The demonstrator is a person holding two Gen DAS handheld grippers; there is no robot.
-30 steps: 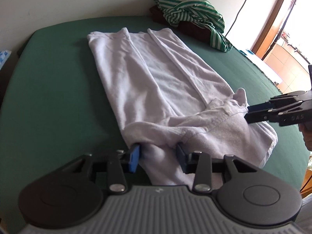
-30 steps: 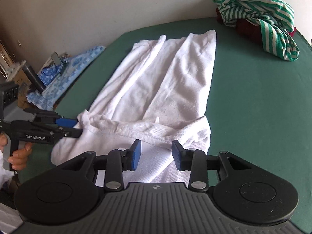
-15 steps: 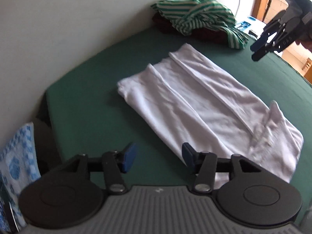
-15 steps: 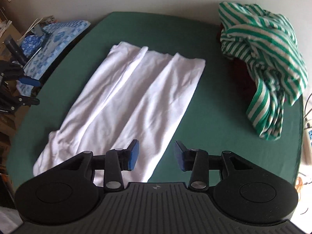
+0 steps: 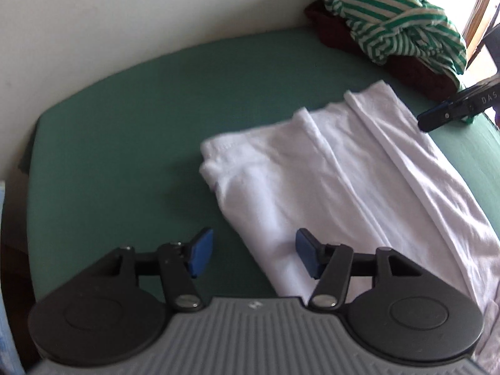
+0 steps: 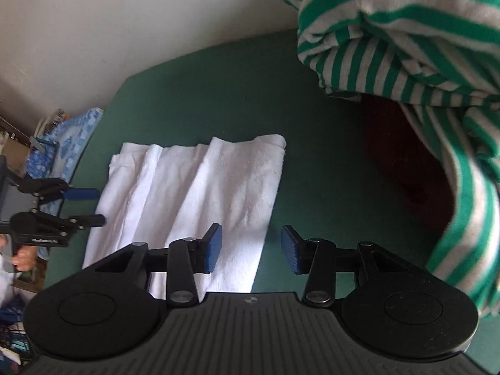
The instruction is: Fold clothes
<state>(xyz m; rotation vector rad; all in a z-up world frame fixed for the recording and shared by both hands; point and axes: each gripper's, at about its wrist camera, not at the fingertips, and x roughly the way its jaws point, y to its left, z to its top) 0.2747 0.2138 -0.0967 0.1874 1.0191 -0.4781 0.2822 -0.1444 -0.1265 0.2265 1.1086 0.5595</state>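
Observation:
A white garment (image 5: 343, 187) lies flat on the green table (image 5: 140, 125), folded lengthwise into a long strip. My left gripper (image 5: 254, 254) is open and hovers over the strip's left edge, near its far end, holding nothing. My right gripper (image 6: 251, 250) is also open and empty, above the strip's right edge (image 6: 200, 187). In the left wrist view the right gripper (image 5: 450, 109) shows beside the far right corner. In the right wrist view the left gripper (image 6: 86, 206) stands open at the strip's left side.
A green-and-white striped garment (image 6: 406, 47) is heaped on a dark red cloth (image 6: 406, 156) at the table's far right, close to my right gripper. A blue patterned cloth (image 6: 65, 143) lies off the table's left side. A wall (image 5: 125, 15) backs the table.
Both grippers have left the garment's bunched near end and travelled along the strip to its far end. The near end now lies flat on the table.

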